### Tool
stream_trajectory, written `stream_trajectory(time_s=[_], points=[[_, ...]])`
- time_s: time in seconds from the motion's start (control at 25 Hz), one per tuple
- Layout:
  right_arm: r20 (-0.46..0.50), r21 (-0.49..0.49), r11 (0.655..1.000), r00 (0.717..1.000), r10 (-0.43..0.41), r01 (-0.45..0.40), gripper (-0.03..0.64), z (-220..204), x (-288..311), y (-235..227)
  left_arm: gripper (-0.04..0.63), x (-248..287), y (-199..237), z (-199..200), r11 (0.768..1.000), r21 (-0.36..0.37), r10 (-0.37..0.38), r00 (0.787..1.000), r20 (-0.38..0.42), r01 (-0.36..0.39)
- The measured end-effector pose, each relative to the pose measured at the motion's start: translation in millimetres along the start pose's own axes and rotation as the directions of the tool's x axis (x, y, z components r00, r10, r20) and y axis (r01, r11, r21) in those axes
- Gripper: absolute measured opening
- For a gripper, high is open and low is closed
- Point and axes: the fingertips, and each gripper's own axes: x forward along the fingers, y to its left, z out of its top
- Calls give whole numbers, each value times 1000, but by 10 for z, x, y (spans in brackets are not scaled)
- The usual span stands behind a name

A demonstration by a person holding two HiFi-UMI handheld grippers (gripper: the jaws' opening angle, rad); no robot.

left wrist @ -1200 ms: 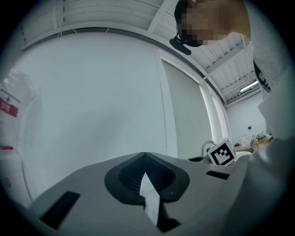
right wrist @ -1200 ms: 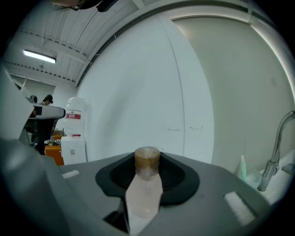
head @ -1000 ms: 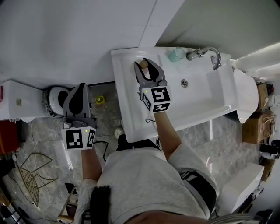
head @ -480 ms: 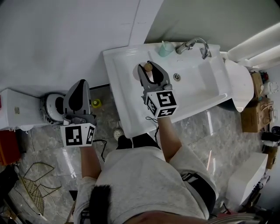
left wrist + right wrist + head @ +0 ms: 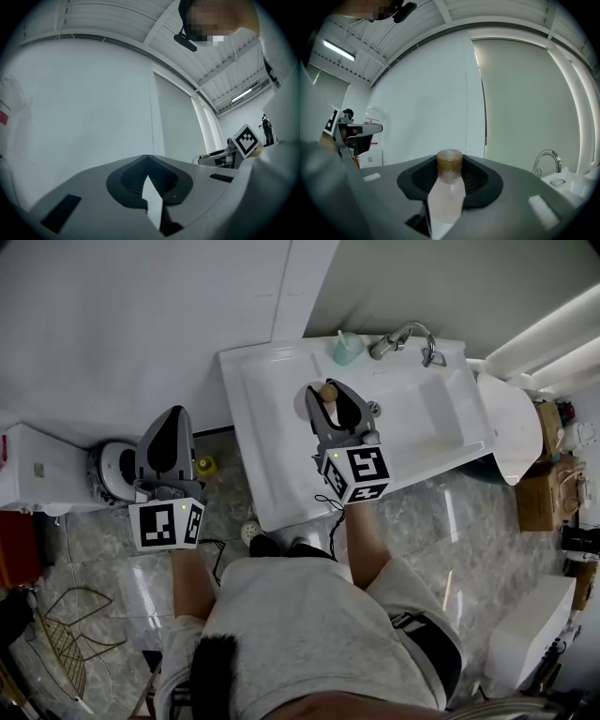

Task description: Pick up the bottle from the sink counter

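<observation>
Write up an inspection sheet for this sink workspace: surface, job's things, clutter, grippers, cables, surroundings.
Surface: white sink counter, bare to the left of the basin.
Job's things: bottle, clear with a brown cap, between the jaws of the right hand-held gripper.
Clutter: teal dispenser beside the faucet.
Grippers: right hand-held gripper shut on the bottle, over the counter; left hand-held gripper shut with nothing in it, held over the floor.
Cables: thin dark cord hanging below the right hand-held gripper.
Surroundings: tiled floor with a wire rack and a round white appliance; cardboard box at the right.
</observation>
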Motion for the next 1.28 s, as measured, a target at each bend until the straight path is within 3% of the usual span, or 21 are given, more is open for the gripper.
stream_trajectory(time_s=[1.28], points=[[110,3,999,993,46,-47,150,672,-1445,82,8,-952,-865,502,995,7,103,993,57,-104]])
